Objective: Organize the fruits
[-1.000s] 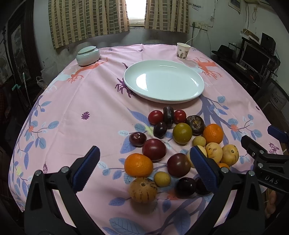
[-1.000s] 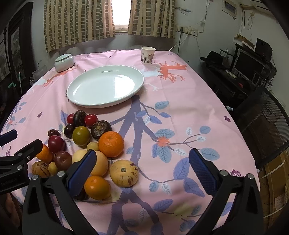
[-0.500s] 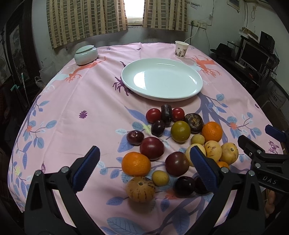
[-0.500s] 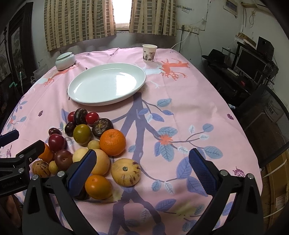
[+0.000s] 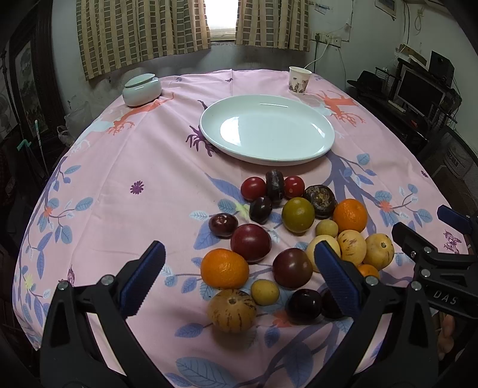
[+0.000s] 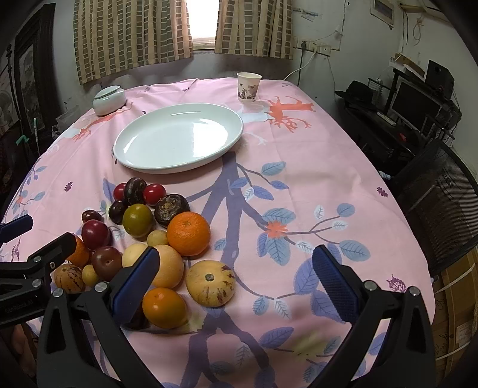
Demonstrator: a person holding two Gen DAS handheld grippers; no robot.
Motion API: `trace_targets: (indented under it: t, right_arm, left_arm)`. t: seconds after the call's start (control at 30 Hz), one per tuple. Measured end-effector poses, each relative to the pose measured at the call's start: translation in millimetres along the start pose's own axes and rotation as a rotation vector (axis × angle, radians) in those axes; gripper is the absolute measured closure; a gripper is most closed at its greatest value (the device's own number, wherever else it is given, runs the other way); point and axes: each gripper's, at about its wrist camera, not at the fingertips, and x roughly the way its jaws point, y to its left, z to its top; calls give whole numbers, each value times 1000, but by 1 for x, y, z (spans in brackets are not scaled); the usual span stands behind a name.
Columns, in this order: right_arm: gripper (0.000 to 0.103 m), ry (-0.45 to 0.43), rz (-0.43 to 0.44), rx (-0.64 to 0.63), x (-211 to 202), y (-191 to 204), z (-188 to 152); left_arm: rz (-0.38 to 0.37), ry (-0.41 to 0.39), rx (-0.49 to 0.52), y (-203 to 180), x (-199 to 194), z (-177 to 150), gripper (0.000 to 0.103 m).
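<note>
Checked curtains (image 5: 143, 32) flanking a bright window (image 5: 222, 15).

Home dining room — curtains (image 5: 140, 32), tablecloth (image 5: 119, 179), desk monitor (image 6: 415, 104).

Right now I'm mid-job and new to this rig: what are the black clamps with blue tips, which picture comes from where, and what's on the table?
The clamps are two hand-held grippers; a person works one with each hand. Each carries a camera that looks out along its own fingers. One picture is from the left gripper, the other from the right gripper. Each also catches the other gripper at its edge. Both are open and hold nothing. On the pink cloth lies a white plate, with nothing on it. Nearer the grippers is a pile of loose fruit: oranges, dark plums, small red ones and yellow striped ones. At the far side stand a paper cup and a lidded pot.
</note>
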Motion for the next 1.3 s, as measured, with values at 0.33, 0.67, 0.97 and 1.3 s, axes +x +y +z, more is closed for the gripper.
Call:
trace_targets:
  t: [0.33,0.67,0.97,1.3]
  right_arm:
    - [1,4,10,-5,1,5,-4]
    - [1,8,12,-5,1,7,-5]
    - [1,12,14,-11,1,8,-4]
    - [1,14,5,-10,2,8,-4]
  left_arm:
    - [-1,2,1,0,0,-1,2]
    - [-1,2,1,0,0,-2,2]
    - [-2,4,0,0,1,-4,2]
    - [-2,9,1,0,2,-8,2]
